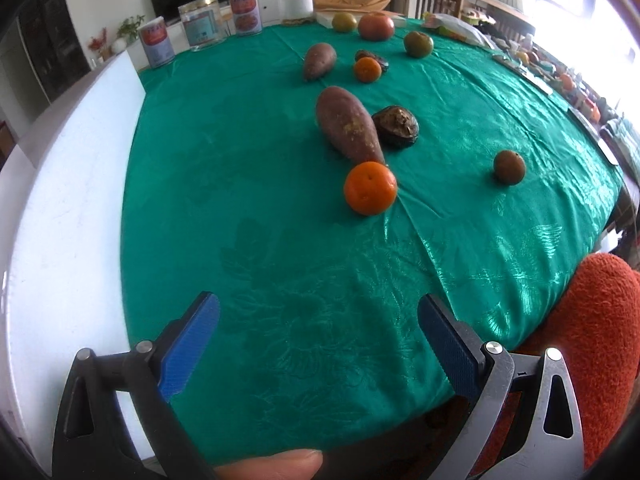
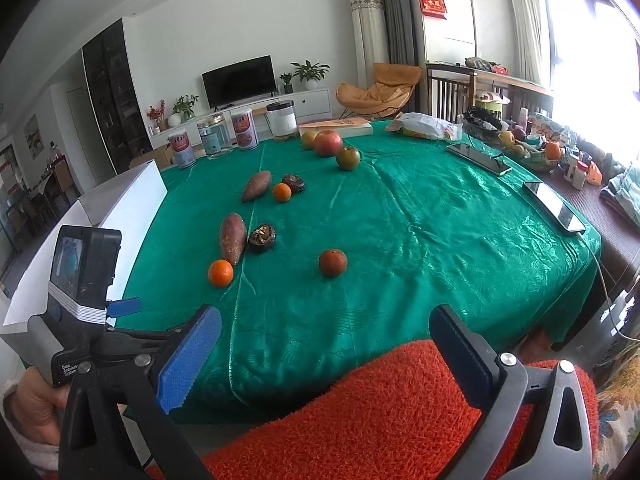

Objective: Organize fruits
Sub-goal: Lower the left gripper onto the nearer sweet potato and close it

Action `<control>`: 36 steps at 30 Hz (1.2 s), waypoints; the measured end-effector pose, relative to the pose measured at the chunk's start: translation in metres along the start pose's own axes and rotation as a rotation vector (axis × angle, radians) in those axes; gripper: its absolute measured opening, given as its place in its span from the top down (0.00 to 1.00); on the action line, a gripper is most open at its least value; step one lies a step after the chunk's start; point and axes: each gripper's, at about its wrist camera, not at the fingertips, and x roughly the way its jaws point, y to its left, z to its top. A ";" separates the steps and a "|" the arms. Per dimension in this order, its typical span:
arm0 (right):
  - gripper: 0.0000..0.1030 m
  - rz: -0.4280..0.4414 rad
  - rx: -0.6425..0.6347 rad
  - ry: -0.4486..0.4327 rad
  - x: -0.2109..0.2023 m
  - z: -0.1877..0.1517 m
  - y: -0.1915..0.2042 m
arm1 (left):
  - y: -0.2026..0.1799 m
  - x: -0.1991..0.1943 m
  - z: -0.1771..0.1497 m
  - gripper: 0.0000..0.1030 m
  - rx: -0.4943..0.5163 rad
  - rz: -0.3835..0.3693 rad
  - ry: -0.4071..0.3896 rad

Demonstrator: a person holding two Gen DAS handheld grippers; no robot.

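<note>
My left gripper (image 1: 318, 316) and right gripper (image 2: 325, 326) both hang with fingers wide apart, holding nothing, at the green worktop's (image 1: 248, 184) near edge. From the left one, the nearest orange (image 1: 370, 188) sits at twelve o'clock, touching a sweet potato's (image 1: 348, 126) tip.

The tablecloth (image 1: 248, 184) is glossy emerald green with a faint tone-on-tone floral weave. At centre frame lies a bright orange mandarin (image 1: 370, 188), above it a reddish-purple sweet potato (image 1: 346, 126) speckled tan and a dark brown wrinkled fruit (image 1: 396, 125). At right a russet-brown round fruit (image 1: 509, 167). Near the top, a red apple (image 1: 375, 26) and a green-brown one (image 1: 418, 43). The finger pads (image 1: 188, 350) are textured blue on black frames. Lower right, a fuzzy orange-red fabric (image 2: 360, 412).
</note>
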 end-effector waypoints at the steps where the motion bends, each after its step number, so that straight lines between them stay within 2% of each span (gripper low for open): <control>1: 0.00 0.000 0.001 0.001 0.001 0.000 0.000 | 0.001 0.005 0.000 0.03 -0.005 -0.005 0.012; 3: 0.00 0.002 0.002 0.004 0.002 0.000 0.000 | 0.003 0.013 -0.001 0.03 -0.008 0.000 0.034; 5: 0.00 0.006 0.000 0.005 0.003 -0.001 0.000 | 0.006 0.016 -0.001 0.02 -0.031 -0.017 0.034; 12: 0.00 0.023 0.002 0.015 0.007 -0.002 0.000 | 0.010 0.019 0.002 0.01 -0.044 -0.010 0.030; 14: 0.00 0.028 0.009 0.013 0.007 -0.003 -0.002 | 0.012 0.019 0.006 0.02 -0.040 -0.021 0.087; 15: 0.00 0.030 0.012 0.011 0.006 -0.003 -0.003 | 0.016 0.018 0.011 0.03 -0.054 -0.046 0.113; 19: 0.00 0.042 0.028 0.008 0.005 -0.004 -0.006 | 0.025 -0.003 0.057 0.04 -0.128 -0.228 0.046; 21: 0.00 0.048 0.035 0.010 0.005 -0.004 -0.007 | 0.026 -0.004 0.088 0.04 -0.169 -0.342 0.040; 22: 0.00 0.050 0.037 0.008 0.004 -0.004 -0.008 | 0.026 0.002 0.101 0.04 -0.192 -0.375 0.048; 27: 0.00 0.042 0.037 -0.027 -0.007 -0.003 -0.011 | 0.023 0.044 0.137 0.06 -0.244 -0.316 0.098; 35: 0.00 0.050 0.092 -0.015 -0.002 -0.003 -0.025 | 0.019 0.067 0.133 0.08 -0.232 -0.244 0.143; 36: 0.00 0.053 0.090 -0.013 -0.001 -0.004 -0.025 | 0.019 0.069 0.132 0.20 -0.230 -0.238 0.145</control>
